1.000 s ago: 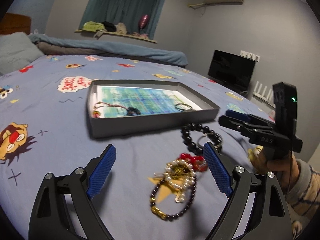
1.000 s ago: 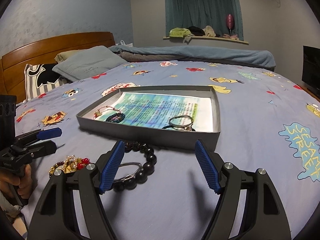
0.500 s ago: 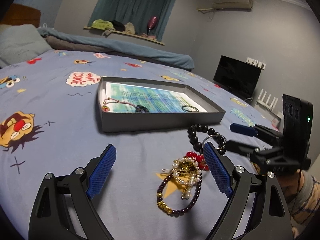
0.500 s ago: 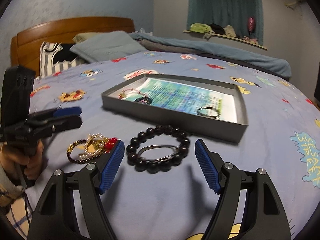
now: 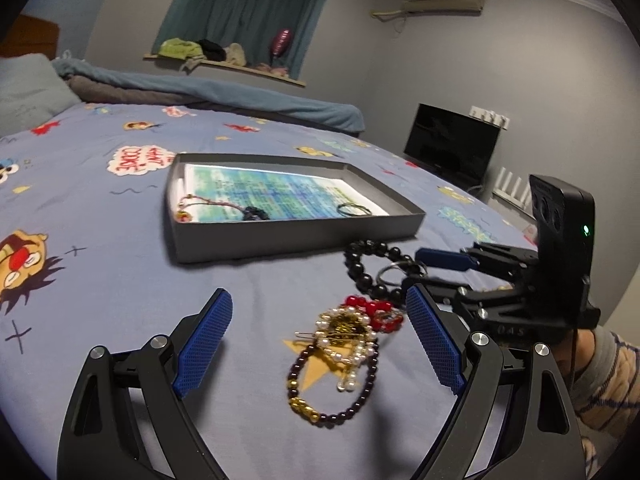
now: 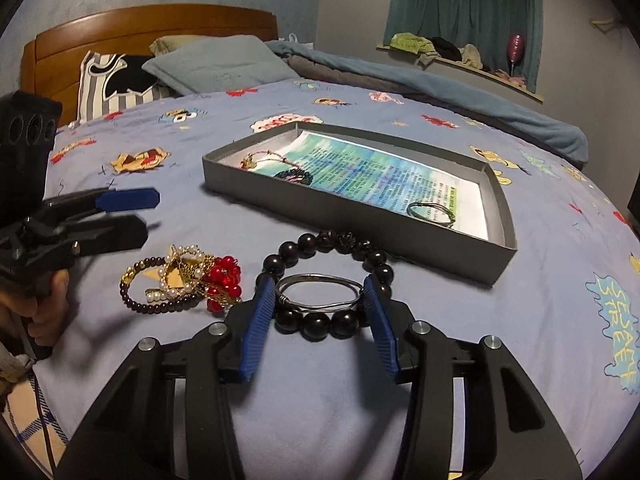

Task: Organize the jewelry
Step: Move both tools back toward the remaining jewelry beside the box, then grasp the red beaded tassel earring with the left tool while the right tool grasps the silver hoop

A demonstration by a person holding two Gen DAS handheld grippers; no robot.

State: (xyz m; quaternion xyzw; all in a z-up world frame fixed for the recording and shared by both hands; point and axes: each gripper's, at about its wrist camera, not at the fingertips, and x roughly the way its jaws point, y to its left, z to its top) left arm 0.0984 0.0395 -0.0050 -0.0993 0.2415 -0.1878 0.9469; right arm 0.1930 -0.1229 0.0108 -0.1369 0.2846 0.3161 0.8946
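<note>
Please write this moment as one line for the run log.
right tool: open, straddling black bead bracelet and silver bangle | left tool: open above tangled jewelry pile | gray tray: three pieces inside

Home bedroom: cartoon-print bed (image 6: pixel 400 380), pillows (image 6: pixel 216 62), wooden headboard (image 6: pixel 132 28), curtained window (image 5: pixel 244 12).

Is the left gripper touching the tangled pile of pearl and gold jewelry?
Apart. The left wrist view shows the left gripper wide open, with bare bedsheet between each finger and the jewelry pile.
</note>
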